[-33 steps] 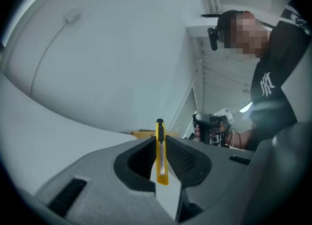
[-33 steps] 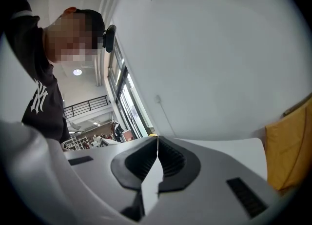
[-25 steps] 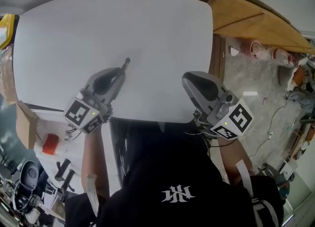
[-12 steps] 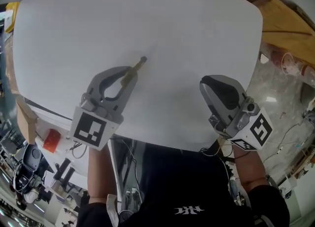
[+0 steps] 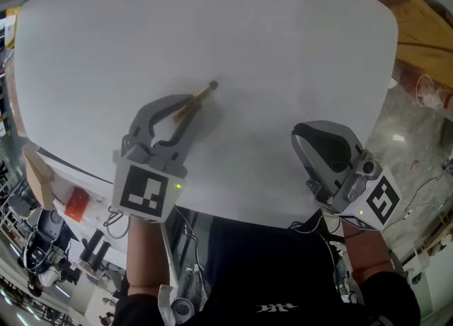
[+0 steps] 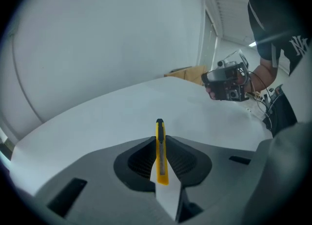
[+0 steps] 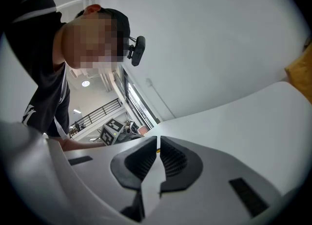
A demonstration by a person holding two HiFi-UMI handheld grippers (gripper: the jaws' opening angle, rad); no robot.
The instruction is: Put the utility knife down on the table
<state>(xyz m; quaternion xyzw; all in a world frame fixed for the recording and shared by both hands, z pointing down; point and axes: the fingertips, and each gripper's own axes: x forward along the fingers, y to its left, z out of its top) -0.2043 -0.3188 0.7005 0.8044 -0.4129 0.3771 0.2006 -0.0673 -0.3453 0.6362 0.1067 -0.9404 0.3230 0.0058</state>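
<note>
**Utility Knife Held in Left Gripper**

The yellow utility knife [image 6: 161,158] is pinched between the jaws of the left gripper [image 5: 190,104], with its tip pointed toward 1 o'clock over the white table [image 5: 283,42]. The right gripper [image 5: 320,131], at 4 o'clock, is pressed together on nothing.

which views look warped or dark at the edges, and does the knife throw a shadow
Head view: the wide-angle lens bows the white table edges into curves, and a faint soft shadow lies just right of the utility knife held in the left gripper. Left gripper view: black vignette at the corners, utility knife sharp between the jaws. Right gripper view: same vignette; the mosaic patch was added afterwards.
</note>
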